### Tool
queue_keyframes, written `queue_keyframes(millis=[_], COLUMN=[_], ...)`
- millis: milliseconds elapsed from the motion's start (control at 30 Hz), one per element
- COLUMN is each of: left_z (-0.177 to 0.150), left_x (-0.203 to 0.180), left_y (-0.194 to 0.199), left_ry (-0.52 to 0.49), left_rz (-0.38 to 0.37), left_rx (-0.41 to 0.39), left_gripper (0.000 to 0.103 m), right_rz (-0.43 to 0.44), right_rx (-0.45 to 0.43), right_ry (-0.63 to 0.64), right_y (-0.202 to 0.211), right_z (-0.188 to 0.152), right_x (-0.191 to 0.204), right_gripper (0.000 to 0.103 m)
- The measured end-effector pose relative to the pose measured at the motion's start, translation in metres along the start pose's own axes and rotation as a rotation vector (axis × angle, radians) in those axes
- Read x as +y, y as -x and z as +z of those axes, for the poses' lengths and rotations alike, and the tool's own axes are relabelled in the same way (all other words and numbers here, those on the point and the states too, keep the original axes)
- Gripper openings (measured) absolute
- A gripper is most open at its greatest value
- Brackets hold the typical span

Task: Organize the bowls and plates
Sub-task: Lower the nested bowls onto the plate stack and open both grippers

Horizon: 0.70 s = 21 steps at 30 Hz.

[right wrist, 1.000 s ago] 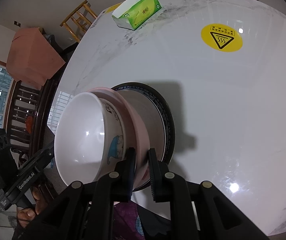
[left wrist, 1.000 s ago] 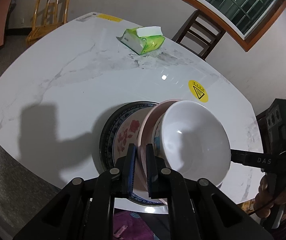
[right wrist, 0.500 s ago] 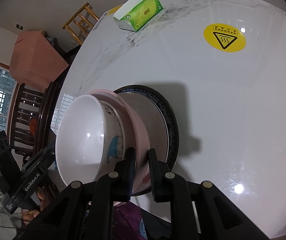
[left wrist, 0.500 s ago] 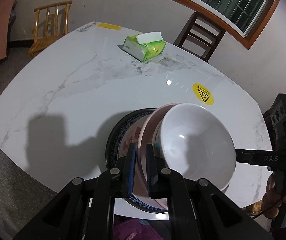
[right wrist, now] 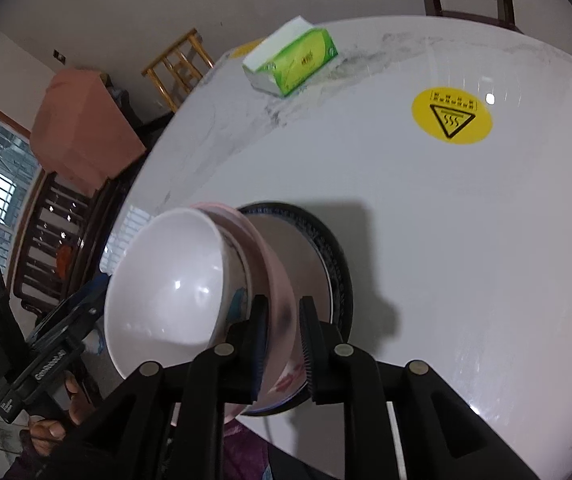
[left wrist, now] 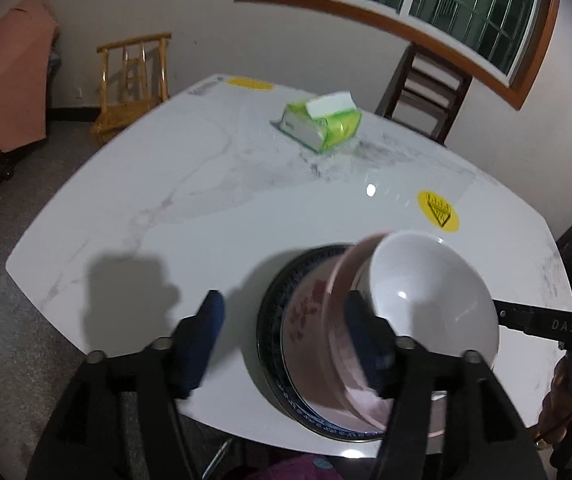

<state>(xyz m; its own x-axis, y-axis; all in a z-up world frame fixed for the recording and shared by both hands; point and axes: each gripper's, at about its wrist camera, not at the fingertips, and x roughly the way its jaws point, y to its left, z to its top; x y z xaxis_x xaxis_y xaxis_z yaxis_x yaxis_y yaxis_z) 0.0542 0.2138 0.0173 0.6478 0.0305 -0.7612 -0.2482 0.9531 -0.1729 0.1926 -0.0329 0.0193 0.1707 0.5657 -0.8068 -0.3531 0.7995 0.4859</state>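
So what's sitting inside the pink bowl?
A white bowl is nested in the pink bowl, which sits on a dark-rimmed floral plate. The pink bowl's inner bottom is covered, so anything beneath the white bowl can't be seen.

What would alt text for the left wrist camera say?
An open claw straddles the near rim of a pink bowl that holds a white bowl, both tilted on a floral plate on a white marble table. Its jaws have just been opening. A green tissue pack lies beyond.
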Motion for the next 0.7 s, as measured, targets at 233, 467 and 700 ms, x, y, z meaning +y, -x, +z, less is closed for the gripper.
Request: queue_keyframes(millis=[233,467,700], left_z=[0.000,-0.009,-0.021], left_x=[-0.013,-0.034,-0.055], left_y=[0.025,0.050,0.066], left_ry=[-0.073,-0.151,-0.211], left_rz=[0.072,0.125,0.143], left_rx=[-0.114,-0.224,-0.291], left_gripper=[0.078,0.090,0.102], right_rz=[0.017,0.056,0.060], right_rx=[-0.114,-0.230,-0.286], right_ry=[0.021,-0.017,-0.092], right_y=[0.016,0.048,0.064], right_z=[-0.004,-0.026,-0.062], right_x=[-0.003,-0.025,-0.054], right_gripper=[0.019,0.019,0.019])
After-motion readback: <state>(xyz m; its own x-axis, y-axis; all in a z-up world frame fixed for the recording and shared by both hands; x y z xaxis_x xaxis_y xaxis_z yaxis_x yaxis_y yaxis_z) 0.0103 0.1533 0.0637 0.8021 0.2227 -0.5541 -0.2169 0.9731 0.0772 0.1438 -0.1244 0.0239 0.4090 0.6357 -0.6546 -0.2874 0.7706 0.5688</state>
